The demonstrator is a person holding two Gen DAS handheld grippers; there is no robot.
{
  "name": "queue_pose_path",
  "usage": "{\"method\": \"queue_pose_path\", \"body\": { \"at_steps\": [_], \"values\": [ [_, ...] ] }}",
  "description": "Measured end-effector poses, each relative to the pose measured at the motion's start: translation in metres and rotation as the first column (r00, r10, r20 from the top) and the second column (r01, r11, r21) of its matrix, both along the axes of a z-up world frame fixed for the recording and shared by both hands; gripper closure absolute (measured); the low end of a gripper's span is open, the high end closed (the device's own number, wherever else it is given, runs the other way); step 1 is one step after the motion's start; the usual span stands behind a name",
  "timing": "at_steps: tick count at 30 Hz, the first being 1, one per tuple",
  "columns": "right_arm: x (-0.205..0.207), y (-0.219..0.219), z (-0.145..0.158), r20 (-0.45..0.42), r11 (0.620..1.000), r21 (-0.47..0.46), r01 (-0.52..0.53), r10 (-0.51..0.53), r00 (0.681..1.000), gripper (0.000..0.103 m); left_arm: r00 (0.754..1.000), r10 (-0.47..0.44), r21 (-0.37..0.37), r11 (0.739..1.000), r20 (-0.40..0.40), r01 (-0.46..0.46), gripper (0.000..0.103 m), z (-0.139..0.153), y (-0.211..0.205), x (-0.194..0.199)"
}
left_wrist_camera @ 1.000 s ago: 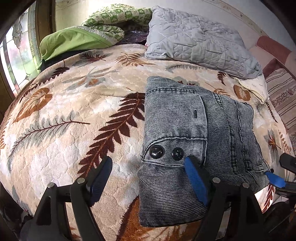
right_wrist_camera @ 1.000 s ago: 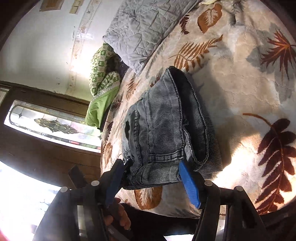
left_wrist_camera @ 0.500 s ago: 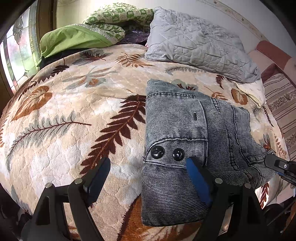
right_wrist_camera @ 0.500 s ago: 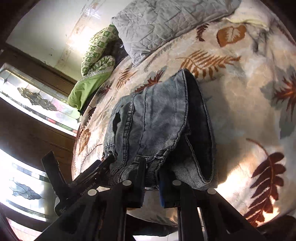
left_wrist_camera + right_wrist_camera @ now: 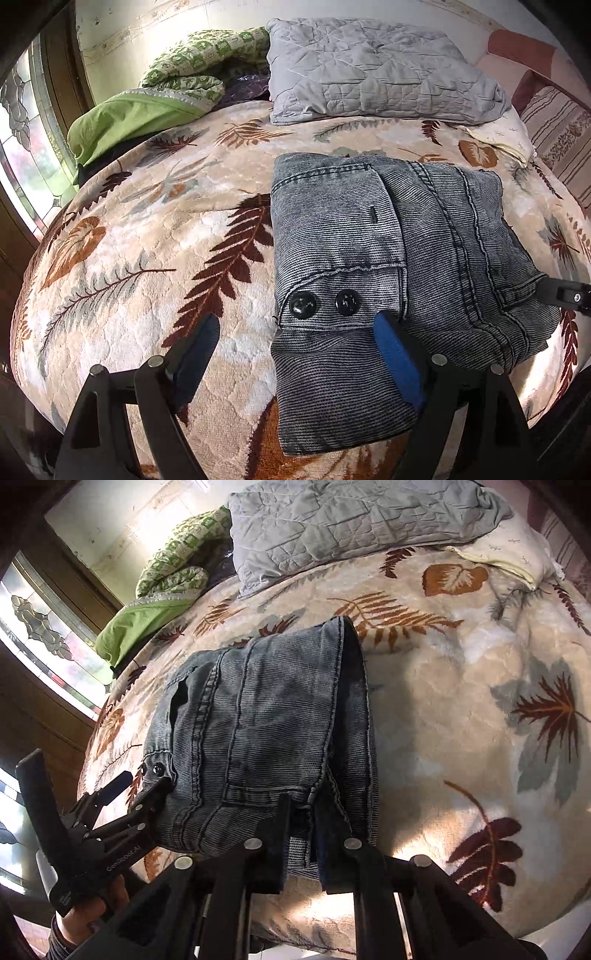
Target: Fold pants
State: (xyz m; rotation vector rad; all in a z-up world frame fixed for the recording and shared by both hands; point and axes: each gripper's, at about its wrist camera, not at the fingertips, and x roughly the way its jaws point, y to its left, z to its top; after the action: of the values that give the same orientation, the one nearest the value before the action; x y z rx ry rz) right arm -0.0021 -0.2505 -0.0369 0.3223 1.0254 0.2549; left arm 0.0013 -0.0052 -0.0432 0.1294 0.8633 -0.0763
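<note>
The grey-blue denim pants (image 5: 369,258) lie folded into a thick bundle on the leaf-print blanket (image 5: 147,240), with two black buttons (image 5: 325,304) facing up. My left gripper (image 5: 295,350) is open at the bundle's near left corner, with one blue pad (image 5: 395,362) on the denim and the other over the blanket. My right gripper (image 5: 301,845) is shut on the near edge of the pants (image 5: 266,720). Its tip shows at the bundle's right edge in the left wrist view (image 5: 565,293). The left gripper also shows in the right wrist view (image 5: 122,805).
A grey quilted pillow (image 5: 369,70) lies at the head of the bed. A green patterned quilt (image 5: 177,88) is heaped at the back left, by a stained-glass window (image 5: 22,147). A striped cushion (image 5: 557,133) lies at the right. The bed's front edge is close below both grippers.
My right gripper moved in and closed on the near edge of the pants. My left gripper stayed open at the bundle's corner and the view tilted slightly.
</note>
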Motion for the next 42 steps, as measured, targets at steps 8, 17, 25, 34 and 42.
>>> {"method": "queue_pose_path", "body": {
  "at_steps": [8, 17, 25, 34, 42],
  "values": [
    [-0.010, 0.009, 0.048, 0.095, 0.986, 0.165, -0.034, 0.019, 0.995, 0.080, 1.000, 0.017, -0.023, 1.000, -0.006, -0.018, 0.017, -0.001, 0.001, 0.000],
    [0.007, 0.003, -0.021, -0.086, 0.949, 0.314, 0.006, 0.022, 0.996, 0.049, 0.995, 0.095, -0.262, 0.962, 0.043, -0.080, 0.017, 0.031, 0.047, -0.011],
    [0.020, 0.015, 0.021, -0.077, 0.984, 0.168, -0.062, 0.075, 0.994, 0.048, 0.997, 0.037, -0.149, 0.988, -0.065, -0.046, 0.016, -0.010, 0.034, -0.003],
    [0.119, 0.017, -0.013, -0.170, 0.992, 0.128, -0.016, 0.038, 0.985, 0.040, 0.998, 0.018, -0.271, 0.962, -0.062, -0.034, 0.017, -0.001, 0.049, -0.003],
    [0.114, 0.021, 0.024, -0.102, 0.998, 0.047, -0.030, 0.035, 0.994, 0.042, 0.990, -0.041, -0.293, 0.956, -0.132, 0.000, 0.016, -0.016, 0.040, 0.012]
  ]
}}
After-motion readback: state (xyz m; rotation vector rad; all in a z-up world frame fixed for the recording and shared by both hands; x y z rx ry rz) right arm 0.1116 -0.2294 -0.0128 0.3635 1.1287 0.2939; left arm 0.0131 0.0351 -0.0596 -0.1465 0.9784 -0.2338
